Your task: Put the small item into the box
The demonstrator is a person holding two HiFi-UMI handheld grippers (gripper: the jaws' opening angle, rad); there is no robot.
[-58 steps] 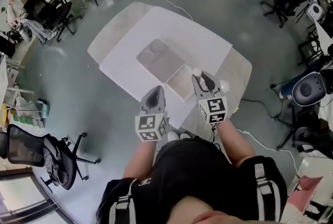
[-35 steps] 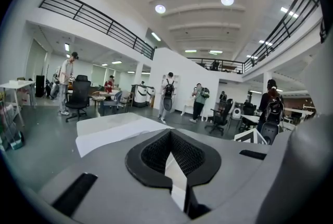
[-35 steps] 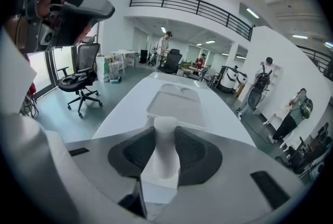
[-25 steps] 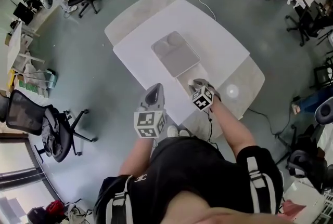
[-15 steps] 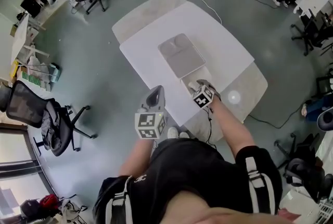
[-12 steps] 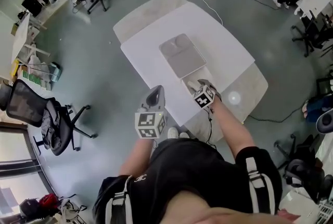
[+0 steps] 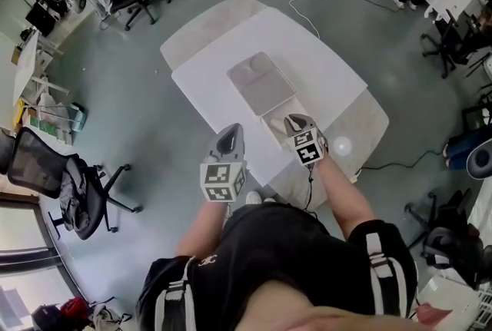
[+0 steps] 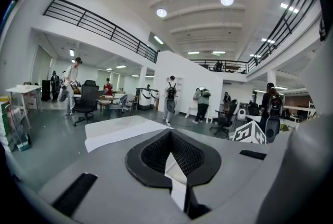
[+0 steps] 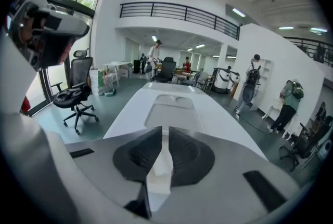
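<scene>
Small white item [image 7: 342, 145] lies on the beige table leaf just right of the right gripper [image 7: 297, 122], outside the box [image 7: 272, 125]. That gripper hangs right over the box, which we read as the drop spot. Its jaws are narrow and closing. We can't tell if the white shape in the gap is an item or the box. Left gripper [image 7: 230, 134] is parked at the near edge, jaws together, empty, clear of the work.

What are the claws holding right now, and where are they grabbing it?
Left claw: shut, nothing held. Right claw: closing, with something white in the gap between its jaws; whether it is gripped cannot be told.
</scene>
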